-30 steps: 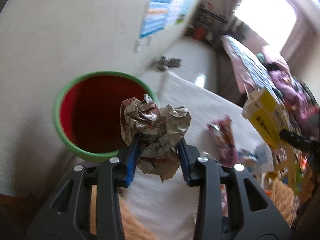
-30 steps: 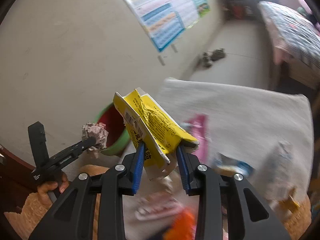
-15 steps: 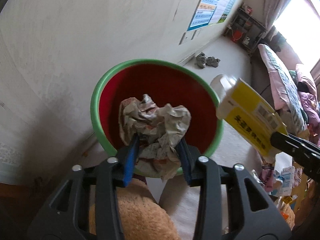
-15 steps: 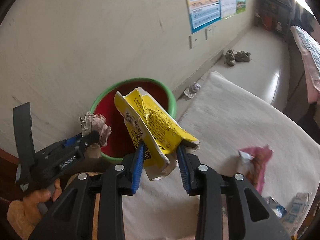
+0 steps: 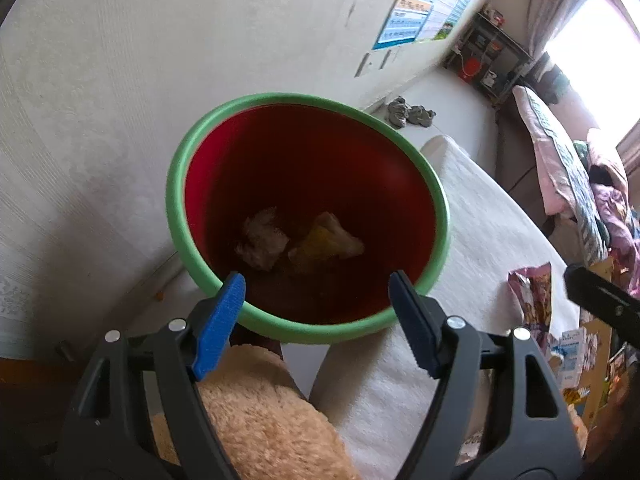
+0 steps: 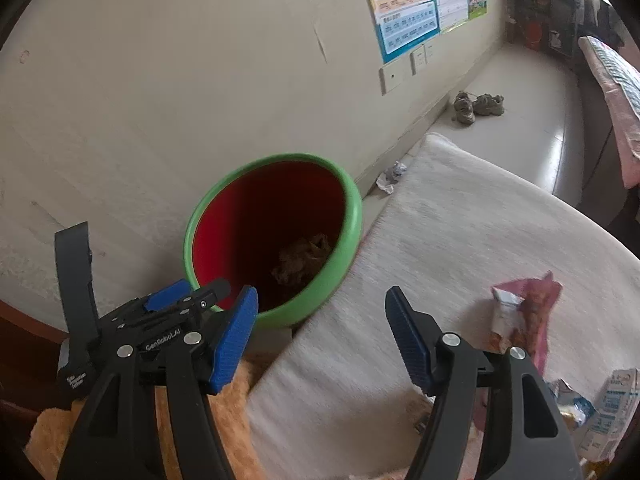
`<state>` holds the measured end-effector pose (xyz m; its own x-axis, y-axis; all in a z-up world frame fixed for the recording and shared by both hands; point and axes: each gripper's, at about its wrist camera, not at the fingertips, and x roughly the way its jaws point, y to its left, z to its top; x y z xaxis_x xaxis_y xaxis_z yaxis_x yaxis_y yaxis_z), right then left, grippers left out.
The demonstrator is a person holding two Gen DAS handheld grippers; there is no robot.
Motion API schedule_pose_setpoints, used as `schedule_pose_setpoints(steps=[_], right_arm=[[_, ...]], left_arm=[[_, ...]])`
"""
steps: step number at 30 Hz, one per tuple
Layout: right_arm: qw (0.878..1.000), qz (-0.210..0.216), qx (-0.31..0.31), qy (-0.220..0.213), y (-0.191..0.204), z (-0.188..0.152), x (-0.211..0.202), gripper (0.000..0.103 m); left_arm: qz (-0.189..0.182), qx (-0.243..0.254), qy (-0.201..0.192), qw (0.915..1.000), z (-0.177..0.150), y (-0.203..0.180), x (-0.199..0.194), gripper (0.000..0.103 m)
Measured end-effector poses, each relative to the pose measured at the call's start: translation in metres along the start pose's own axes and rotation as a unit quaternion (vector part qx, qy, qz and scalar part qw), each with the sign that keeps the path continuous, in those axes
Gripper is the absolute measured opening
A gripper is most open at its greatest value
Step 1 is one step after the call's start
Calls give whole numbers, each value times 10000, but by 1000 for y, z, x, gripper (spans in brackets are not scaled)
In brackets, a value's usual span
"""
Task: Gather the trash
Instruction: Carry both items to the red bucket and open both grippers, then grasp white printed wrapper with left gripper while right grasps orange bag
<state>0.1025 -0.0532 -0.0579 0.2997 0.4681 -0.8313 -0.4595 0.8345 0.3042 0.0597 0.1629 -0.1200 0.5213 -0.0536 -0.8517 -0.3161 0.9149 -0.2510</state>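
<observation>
A red bin with a green rim (image 5: 308,100) (image 6: 352,220) stands on the floor by the wall. At its bottom lie a crumpled paper ball (image 5: 262,240) (image 6: 300,262) and a yellow carton (image 5: 326,242). My left gripper (image 5: 318,284) hangs just over the bin's near rim, its jaws opening with nothing between them. My right gripper (image 6: 320,300) is beside the bin over the white mat (image 6: 460,240), jaws opening too and empty. The left gripper's body (image 6: 160,320) shows at the left of the right wrist view.
A pink snack wrapper (image 6: 524,312) (image 5: 534,292), a small milk carton (image 6: 612,404) and other litter lie on the mat at the right. A crumpled scrap (image 6: 390,174) lies by the wall. Shoes (image 6: 476,106) sit farther along. A fuzzy tan sleeve (image 5: 260,416) is below.
Both grippers carried their trash over the bin and let go: the paper ball and the yellow carton now lie at the bin's bottom. Both pairs of jaws have spread wide.
</observation>
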Motion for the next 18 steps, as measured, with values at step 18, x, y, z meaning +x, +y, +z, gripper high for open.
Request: schedule_pose_setpoints(steps=[18], right_arm=[[9940,-913,132,-580,-84,-85,-121,65]], left_arm=[[-1011,1495,-282,9832,-40,-115,-51,72]])
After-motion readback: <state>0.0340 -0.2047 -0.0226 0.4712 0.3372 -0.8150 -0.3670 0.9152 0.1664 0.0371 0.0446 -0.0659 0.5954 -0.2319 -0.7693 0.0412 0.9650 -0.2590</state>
